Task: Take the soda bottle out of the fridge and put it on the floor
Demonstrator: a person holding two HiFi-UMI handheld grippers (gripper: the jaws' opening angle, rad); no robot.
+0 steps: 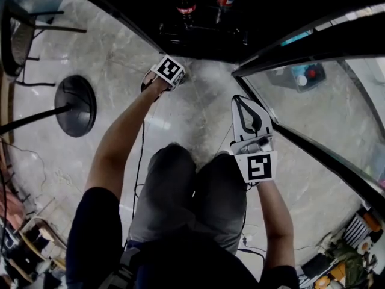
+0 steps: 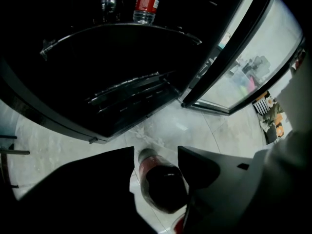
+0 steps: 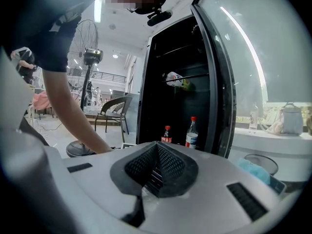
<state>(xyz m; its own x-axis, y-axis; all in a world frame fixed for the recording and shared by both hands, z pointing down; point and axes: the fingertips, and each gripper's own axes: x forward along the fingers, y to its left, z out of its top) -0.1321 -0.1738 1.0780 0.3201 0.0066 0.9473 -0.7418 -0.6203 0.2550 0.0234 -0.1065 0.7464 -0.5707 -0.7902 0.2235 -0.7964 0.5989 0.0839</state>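
Cylindrical dark-cola soda bottle (image 2: 163, 189), red label, sits over the marbled floor (image 2: 161, 126) between the spread jaws of the left gripper (image 2: 156, 151), nearer the 3 o'clock one; the right gripper (image 3: 156, 152) has its ribbed jaws pressed together.

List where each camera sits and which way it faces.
Head view: on the person's head, facing steeply down at the floor before the open fridge; arms, legs, left gripper and right gripper show.
Left gripper view: on that gripper, pointing down at the soda bottle standing between its open jaws.
Right gripper view: on that gripper, facing level into the fridge; its shut jaws and the left arm show.
Shared: all show the fridge's clear bottle.
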